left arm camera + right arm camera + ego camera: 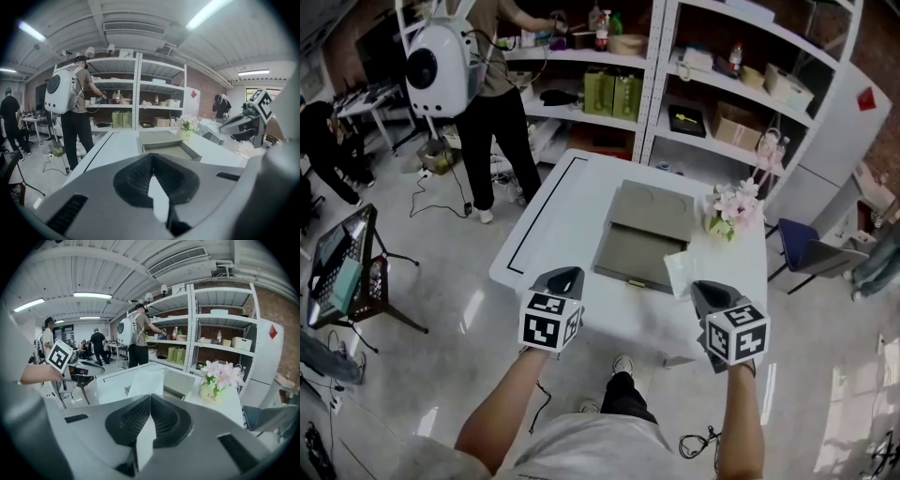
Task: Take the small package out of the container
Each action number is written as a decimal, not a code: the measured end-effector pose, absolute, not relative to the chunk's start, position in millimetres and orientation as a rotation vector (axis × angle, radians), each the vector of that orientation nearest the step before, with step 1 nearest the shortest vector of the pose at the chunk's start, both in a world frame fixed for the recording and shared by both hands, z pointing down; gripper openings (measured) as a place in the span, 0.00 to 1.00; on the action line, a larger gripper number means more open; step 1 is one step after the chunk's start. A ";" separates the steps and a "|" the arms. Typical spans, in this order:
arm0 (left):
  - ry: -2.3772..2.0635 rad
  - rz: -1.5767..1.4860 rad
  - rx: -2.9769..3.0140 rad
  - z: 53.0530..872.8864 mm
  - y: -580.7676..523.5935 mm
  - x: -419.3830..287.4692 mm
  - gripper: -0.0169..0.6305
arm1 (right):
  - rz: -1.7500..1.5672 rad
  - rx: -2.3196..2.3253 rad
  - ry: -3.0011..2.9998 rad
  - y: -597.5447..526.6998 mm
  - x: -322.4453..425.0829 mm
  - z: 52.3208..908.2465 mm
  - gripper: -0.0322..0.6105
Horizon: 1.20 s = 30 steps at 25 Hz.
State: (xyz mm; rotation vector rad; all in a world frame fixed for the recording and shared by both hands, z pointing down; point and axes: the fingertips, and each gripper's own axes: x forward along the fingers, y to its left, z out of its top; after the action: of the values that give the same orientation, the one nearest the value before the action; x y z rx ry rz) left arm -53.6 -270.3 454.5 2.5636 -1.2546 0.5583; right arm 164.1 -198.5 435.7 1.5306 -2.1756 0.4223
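Observation:
An open grey container [642, 239] with its lid folded back lies in the middle of the white table [553, 216]. My right gripper [701, 289] hovers at the container's front right corner, shut on the small package [682, 272], a thin white pouch. In the right gripper view the small package [147, 382] rises straight from the closed tips of the right gripper [150, 397]. My left gripper [565, 279] hangs over the table's front edge, left of the container, shut with nothing in it. The container [168, 147] lies ahead of the left gripper [152, 157].
A pot of pink flowers [727, 214] stands on the table right of the container. Behind the table are white shelves [675, 84]. A person with a white backpack [487, 103] stands at the far left. A blue chair [802, 246] is at the right, a black stand [347, 267] at the left.

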 end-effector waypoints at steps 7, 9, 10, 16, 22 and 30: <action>-1.232 0.553 2.598 448.8 -251.7 -46.3 0.03 | 0.383 1.737 -2.195 -170.3 176.2 414.4 0.06; -1.231 0.550 2.605 446.5 -249.7 -45.0 0.03 | 0.374 1.789 -2.191 -164.4 179.5 411.0 0.06; -1.230 0.547 2.608 445.2 -248.9 -44.5 0.03 | 0.370 1.814 -2.190 -161.5 181.3 409.3 0.06; -1.238 0.555 2.625 440.9 -247.7 -44.0 0.03 | 0.334 1.896 -2.167 -151.6 192.3 402.0 0.06; -1.229 0.567 2.622 444.7 -246.9 -42.9 0.03 | 0.327 1.916 -2.161 -149.4 195.0 400.9 0.06; -1.200 0.578 2.629 448.9 -245.5 -38.2 0.03 | 0.326 1.918 -2.157 -149.7 192.6 401.2 0.06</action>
State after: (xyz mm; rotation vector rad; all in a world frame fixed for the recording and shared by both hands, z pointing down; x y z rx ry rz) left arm -38.2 -245.5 448.9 2.6287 -1.1996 0.5784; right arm 192.6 -149.7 401.2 1.9177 -2.1574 0.3256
